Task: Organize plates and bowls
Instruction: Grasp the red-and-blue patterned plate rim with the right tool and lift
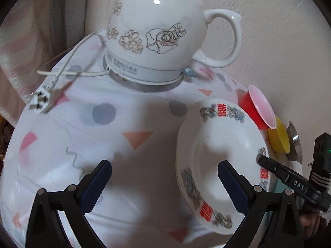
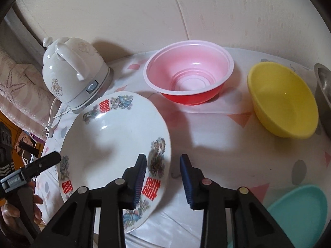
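A white plate with red characters and dragon print (image 2: 107, 136) lies on the table; it also shows in the left wrist view (image 1: 219, 161). My right gripper (image 2: 163, 175) is open, its jaws straddling the plate's near right rim, one finger above the plate and one outside it. My left gripper (image 1: 165, 181) is open and empty, left of the plate, with its right finger over the plate. A red bowl with pink inside (image 2: 189, 72), a yellow bowl (image 2: 283, 99) and a teal plate (image 2: 300, 212) sit to the right.
A white ceramic kettle (image 1: 157, 29) on its base stands at the back, its cord and plug (image 1: 41, 101) trailing left. A metal bowl (image 2: 323, 82) is at the far right edge. The tablecloth (image 1: 124, 144) has coloured shapes. A wall is behind.
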Demonstrator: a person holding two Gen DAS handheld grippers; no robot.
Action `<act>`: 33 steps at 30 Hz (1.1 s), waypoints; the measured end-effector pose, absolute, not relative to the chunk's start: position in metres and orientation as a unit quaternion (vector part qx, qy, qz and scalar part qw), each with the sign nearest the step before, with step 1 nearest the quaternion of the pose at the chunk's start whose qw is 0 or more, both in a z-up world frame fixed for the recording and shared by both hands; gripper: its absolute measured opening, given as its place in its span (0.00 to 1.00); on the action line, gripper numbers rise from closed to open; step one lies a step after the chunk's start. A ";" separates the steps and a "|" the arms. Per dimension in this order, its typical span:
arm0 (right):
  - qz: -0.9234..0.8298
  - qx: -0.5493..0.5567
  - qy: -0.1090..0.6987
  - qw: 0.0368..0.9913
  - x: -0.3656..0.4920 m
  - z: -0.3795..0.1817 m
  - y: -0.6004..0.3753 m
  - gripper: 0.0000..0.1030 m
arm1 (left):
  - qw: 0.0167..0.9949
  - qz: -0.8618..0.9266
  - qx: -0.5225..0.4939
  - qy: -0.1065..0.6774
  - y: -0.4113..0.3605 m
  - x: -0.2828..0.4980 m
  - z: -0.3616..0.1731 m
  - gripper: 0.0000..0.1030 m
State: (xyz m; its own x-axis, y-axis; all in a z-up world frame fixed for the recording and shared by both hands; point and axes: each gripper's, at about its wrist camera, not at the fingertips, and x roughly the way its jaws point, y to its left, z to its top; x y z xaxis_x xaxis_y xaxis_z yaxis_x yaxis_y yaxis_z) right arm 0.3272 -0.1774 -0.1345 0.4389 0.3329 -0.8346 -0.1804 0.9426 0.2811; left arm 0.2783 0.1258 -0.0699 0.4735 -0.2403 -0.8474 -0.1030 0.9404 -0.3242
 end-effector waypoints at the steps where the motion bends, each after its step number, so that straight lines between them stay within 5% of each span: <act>1: 0.153 0.077 0.510 0.843 0.328 -0.135 -0.177 0.31 | 0.839 -0.045 -0.169 0.515 0.126 0.282 -0.071 1.00; 5: 0.157 0.082 0.514 0.840 0.331 -0.138 -0.174 0.29 | 0.838 -0.046 -0.154 0.522 0.123 0.292 -0.072 0.97; 9: 0.162 0.081 0.517 0.836 0.332 -0.141 -0.172 0.29 | 0.835 -0.047 -0.152 0.526 0.122 0.294 -0.073 0.54; 13: 0.171 0.075 0.517 0.835 0.332 -0.143 -0.167 0.29 | 0.830 -0.073 -0.159 0.530 0.114 0.294 -0.076 0.36; 33: 0.177 0.026 0.517 0.837 0.330 -0.145 -0.154 0.31 | 0.825 -0.102 -0.151 0.535 0.096 0.272 -0.077 0.32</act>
State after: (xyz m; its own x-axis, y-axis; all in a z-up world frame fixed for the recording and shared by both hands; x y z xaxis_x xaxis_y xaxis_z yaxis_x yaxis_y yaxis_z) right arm 0.3299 -0.1542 -0.1451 0.4035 0.3238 -0.8558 -0.2702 0.9357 0.2266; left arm 0.2721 0.0959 -0.0770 0.4075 -0.3295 -0.8517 0.0074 0.9338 -0.3577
